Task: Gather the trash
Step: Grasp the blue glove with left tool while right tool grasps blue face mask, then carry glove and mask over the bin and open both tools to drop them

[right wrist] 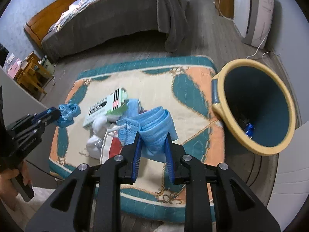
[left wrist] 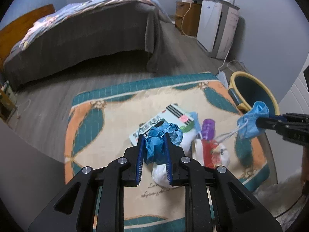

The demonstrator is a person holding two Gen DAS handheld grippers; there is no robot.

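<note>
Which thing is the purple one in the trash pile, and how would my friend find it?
Look at the big rug with teal and orange patterns on the floor beside the bed. In the middle lies a pile of trash, and the purple bottle rests there between a striped flat box and red packaging. It is the only purple thing in the pile.

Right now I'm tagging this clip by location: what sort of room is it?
Likely a bedroom: a wooden-framed bed with grey blanket, a patterned teal-and-orange floor rug, a wooden bedside cabinet.
</note>
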